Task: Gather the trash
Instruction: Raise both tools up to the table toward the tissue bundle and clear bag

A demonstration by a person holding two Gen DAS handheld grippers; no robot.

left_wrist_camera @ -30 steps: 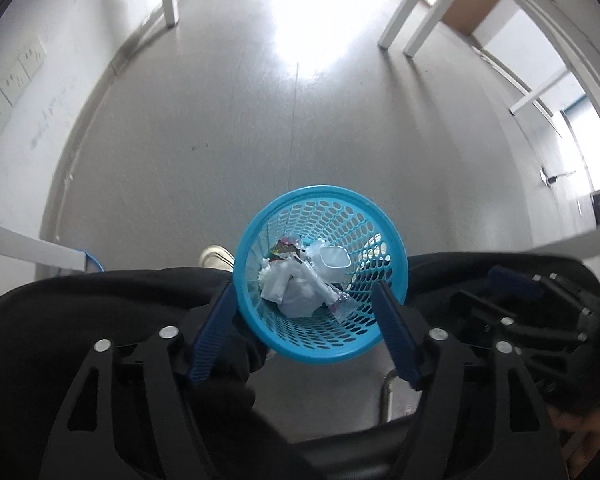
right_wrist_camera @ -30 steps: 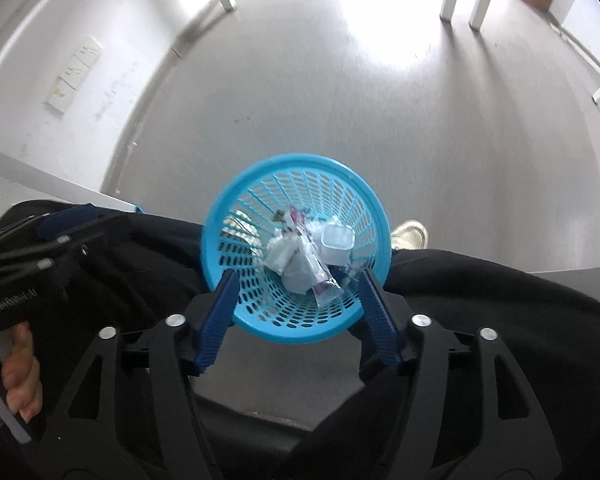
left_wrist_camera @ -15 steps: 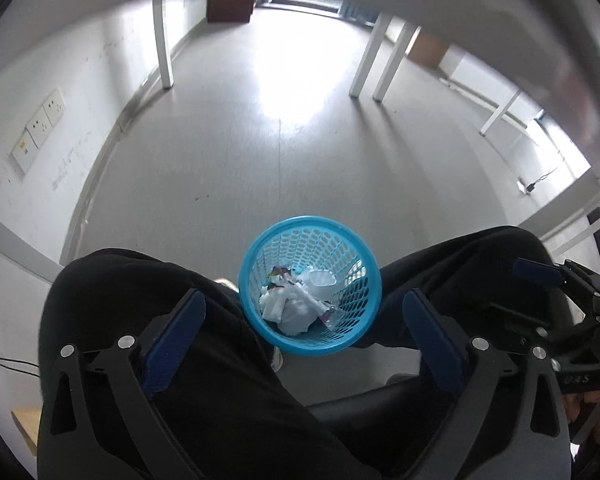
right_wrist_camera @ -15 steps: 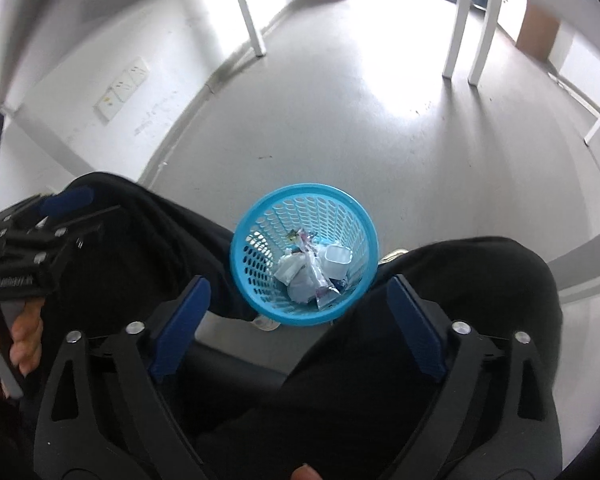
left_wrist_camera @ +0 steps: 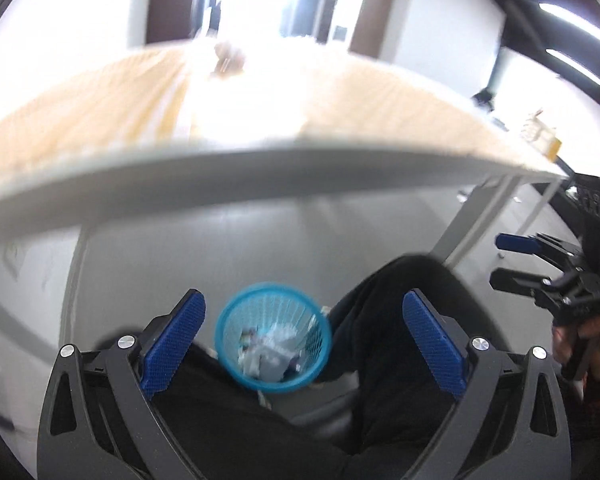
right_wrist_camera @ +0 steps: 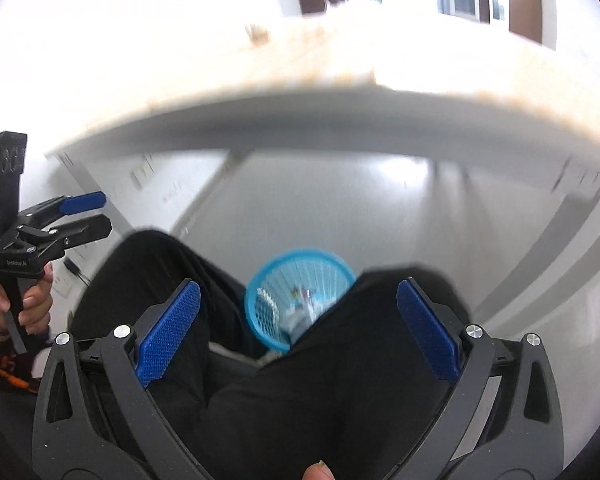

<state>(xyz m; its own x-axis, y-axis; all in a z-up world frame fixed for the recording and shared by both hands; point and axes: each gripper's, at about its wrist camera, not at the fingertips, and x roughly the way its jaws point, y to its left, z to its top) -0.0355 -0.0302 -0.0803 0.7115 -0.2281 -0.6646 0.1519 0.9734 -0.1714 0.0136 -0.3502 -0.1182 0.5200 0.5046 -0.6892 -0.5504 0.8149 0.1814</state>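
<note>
A blue mesh waste basket (left_wrist_camera: 273, 336) stands on the floor between the person's black-trousered legs, with crumpled white paper and wrappers (left_wrist_camera: 272, 354) inside. It also shows in the right wrist view (right_wrist_camera: 300, 294), partly hidden by a knee. My left gripper (left_wrist_camera: 302, 338) is open and empty, held high above the basket. My right gripper (right_wrist_camera: 298, 330) is open and empty, also high above it. A small blurred object (left_wrist_camera: 228, 54) lies far back on the table top.
A light wooden table (left_wrist_camera: 260, 168) with a grey front edge spans both views above the basket. The right gripper shows at the right of the left wrist view (left_wrist_camera: 540, 264), the left gripper at the left of the right wrist view (right_wrist_camera: 52, 220). White table legs (left_wrist_camera: 476, 220) stand behind.
Both grippers have opened wide and risen from the basket to table height. The basket stays on the floor and looks smaller. The table top has come into view.
</note>
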